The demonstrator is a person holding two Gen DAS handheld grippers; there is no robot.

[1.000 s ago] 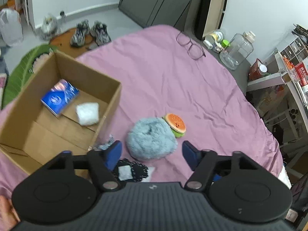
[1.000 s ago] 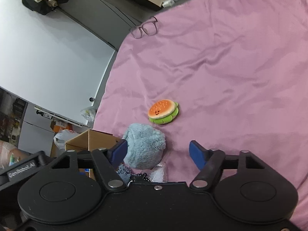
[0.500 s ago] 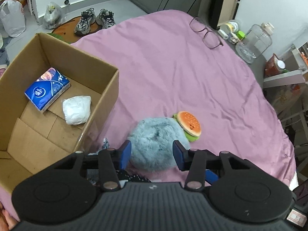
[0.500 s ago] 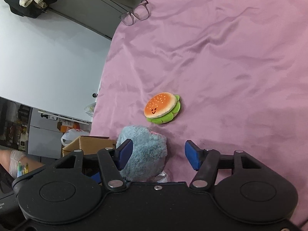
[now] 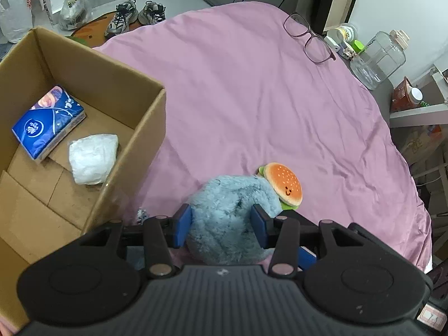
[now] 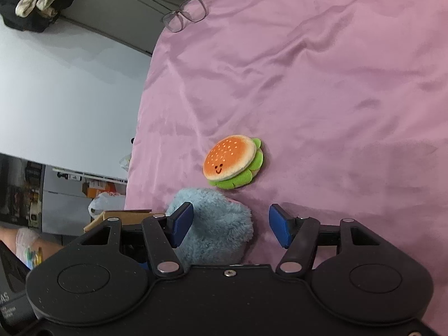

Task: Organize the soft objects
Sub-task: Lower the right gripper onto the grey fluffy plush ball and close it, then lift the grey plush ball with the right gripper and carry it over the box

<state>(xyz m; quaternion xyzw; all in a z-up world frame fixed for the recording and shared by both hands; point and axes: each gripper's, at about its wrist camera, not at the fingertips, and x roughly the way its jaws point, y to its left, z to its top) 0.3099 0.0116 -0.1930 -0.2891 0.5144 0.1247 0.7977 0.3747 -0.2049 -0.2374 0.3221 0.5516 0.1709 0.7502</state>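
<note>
Now the pink bed [image 5: 252, 89] carries it all, with the cardboard box [image 5: 131, 151] at its left edge. The lift wants to be slow and straight up, then left over the box wall, keeping the squeeze gentle so the fur doesn't slip. The blue fluffy plush [image 5: 224, 215] lies near, touching the burger toy [image 5: 284, 183]. The left hand-held gripper [image 5: 221, 222] pinches the plush between both pads; the right hand-held gripper [image 6: 231, 225] stands wide apart, holding nothing.
</note>
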